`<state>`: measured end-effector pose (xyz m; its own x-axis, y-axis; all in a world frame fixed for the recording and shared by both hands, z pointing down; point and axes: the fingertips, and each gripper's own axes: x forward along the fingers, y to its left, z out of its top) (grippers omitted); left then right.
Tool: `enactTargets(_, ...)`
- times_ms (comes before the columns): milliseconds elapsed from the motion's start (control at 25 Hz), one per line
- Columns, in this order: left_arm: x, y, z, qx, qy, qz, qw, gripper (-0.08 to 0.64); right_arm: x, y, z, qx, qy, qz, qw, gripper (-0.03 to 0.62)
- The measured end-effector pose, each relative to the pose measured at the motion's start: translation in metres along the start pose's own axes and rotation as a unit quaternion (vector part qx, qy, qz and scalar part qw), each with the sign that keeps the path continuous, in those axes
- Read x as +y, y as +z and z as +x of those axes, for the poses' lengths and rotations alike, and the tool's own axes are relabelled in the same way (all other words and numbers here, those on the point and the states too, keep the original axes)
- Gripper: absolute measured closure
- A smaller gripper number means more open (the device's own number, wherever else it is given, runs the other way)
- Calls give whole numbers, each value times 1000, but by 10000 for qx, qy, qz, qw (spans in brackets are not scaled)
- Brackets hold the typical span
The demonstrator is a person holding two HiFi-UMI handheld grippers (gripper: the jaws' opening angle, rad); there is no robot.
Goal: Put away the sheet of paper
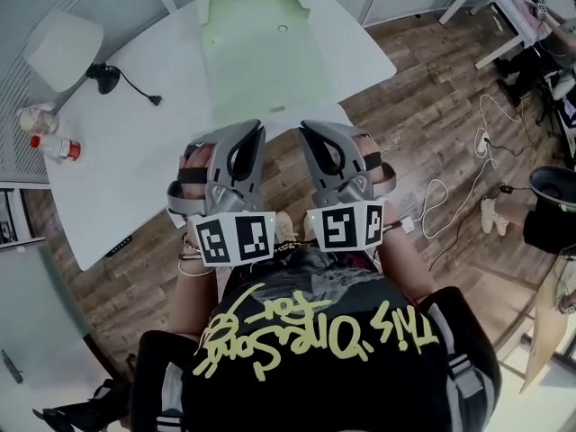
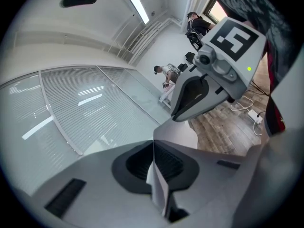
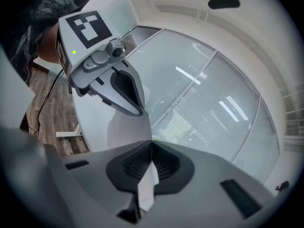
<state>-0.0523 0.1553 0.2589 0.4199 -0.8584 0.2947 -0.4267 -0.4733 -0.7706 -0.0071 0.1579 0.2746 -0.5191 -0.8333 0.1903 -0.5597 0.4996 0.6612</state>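
Note:
A pale greenish-white sheet of paper (image 1: 256,52) stretches away from me above the white table (image 1: 117,169). Its near edge is pinched by both grippers, which sit side by side. My left gripper (image 1: 256,128) is shut on the sheet's near left part, and my right gripper (image 1: 307,126) is shut on its near right part. In the left gripper view a white strip of the paper (image 2: 159,186) stands clamped between the closed jaws of the left gripper (image 2: 153,142). In the right gripper view the paper (image 3: 146,186) shows the same way in the right gripper (image 3: 152,142).
Two small bottles (image 1: 49,142) stand at the table's left edge, and a black plug with its cord (image 1: 112,79) lies behind them. White cables (image 1: 454,187) trail over the wooden floor at the right. Another desk (image 1: 504,16) is at the far right.

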Motion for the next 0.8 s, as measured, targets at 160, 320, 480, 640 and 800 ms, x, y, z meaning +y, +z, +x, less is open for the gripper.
enactTargets(160,4,0,1,-20,38,30,10000,549,-1,2,2,-19,-13,-7,10000,584)
enactTargets(320,6,-1,-1,-54,46,39,10000,549,1,4,2,-12,-46,-4,10000,584)
enactTargets(480,9,-2,-2,-95,53,66,9999,549,2,7,4,6,-81,-12,10000,584)
enactTargets(640,10,0,-2,-177,42,95,9998,549,0,7,4,46,-151,-46,9999,584)
enactTargets(800,8,-1,-3,-228,-20,112,9997,549,-1,8,3,94,-217,-62,9997,584)
